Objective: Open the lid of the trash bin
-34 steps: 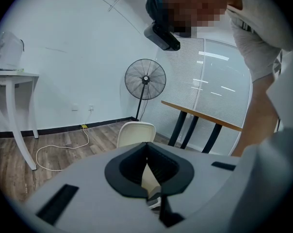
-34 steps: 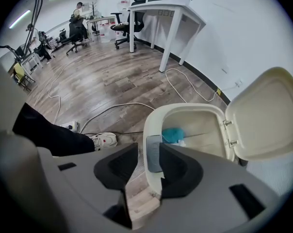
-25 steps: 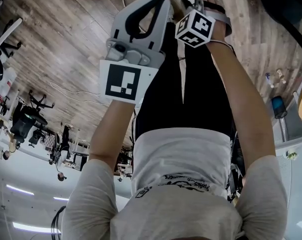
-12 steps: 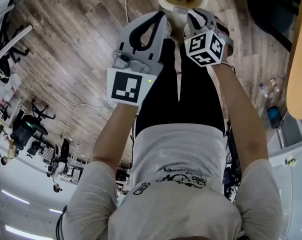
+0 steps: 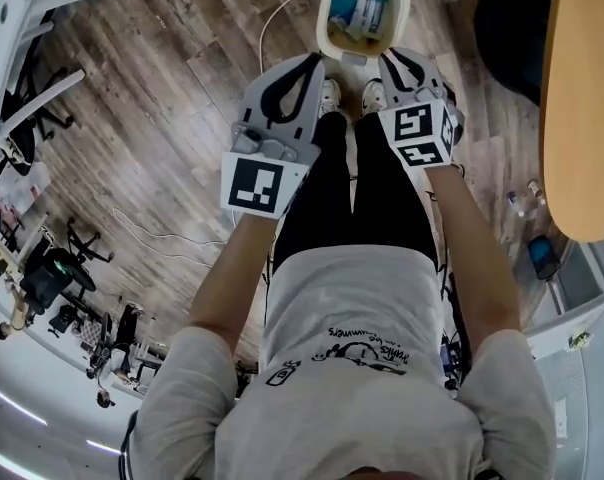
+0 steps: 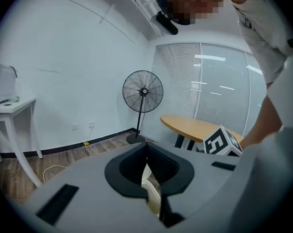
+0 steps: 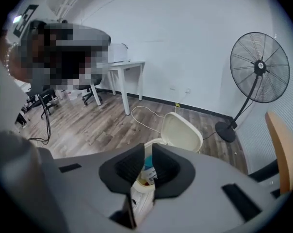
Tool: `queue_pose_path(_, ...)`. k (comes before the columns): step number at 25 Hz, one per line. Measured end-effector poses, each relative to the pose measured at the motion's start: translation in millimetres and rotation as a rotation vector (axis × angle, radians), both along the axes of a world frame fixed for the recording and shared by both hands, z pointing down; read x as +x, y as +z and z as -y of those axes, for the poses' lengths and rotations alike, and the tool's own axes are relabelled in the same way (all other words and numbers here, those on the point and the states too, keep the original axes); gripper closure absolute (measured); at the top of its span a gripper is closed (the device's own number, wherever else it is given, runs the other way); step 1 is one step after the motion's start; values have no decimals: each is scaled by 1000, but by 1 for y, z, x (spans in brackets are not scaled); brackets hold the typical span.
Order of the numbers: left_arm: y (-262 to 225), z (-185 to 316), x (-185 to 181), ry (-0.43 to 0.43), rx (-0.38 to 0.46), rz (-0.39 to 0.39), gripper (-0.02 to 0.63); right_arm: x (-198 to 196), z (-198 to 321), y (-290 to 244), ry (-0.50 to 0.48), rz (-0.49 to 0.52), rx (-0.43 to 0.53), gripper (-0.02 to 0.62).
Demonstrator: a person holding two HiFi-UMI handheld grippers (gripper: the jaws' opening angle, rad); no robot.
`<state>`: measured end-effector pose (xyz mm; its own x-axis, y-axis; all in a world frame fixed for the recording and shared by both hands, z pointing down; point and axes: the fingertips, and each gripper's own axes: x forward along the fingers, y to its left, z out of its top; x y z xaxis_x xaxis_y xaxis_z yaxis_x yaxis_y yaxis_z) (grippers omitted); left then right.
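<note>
A cream trash bin [image 5: 328, 13] stands on the wood floor just beyond the person's shoes. Its lid [image 7: 182, 131] is tipped up and back, and blue and white rubbish lies inside. Both grippers hang above the bin and touch nothing. My left gripper [image 5: 312, 68] is at the left with its jaws together; a sliver of the bin [image 6: 149, 188] shows below them. My right gripper [image 7: 148, 147] points steeply down over the bin's mouth. Its jaws are closing, still a narrow gap apart, with nothing between them.
A round wooden table [image 5: 582, 98] lies to the right, with a dark chair seat [image 5: 512, 28] beside it. A standing fan [image 7: 260, 67] is behind the bin. A white desk [image 7: 122, 67] stands by the wall. A white cable [image 5: 272, 28] trails on the floor.
Both grippers have drawn up and back from the bin towards the body. The bin has come fully into the head view. The right gripper's marker cube has rolled.
</note>
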<state>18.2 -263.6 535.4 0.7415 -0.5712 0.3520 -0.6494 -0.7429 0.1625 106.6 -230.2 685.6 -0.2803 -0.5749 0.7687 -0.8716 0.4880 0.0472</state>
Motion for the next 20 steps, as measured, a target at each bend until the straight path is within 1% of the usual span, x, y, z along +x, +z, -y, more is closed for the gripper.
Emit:
queue_pose_path(10,-57,0,1,-17,39,-32,591,7,5,-93,78,93,102,558)
queue_pose_path(20,-141,-13,-2,-14,63,-90,591,12,3,-204,120,160,231,577)
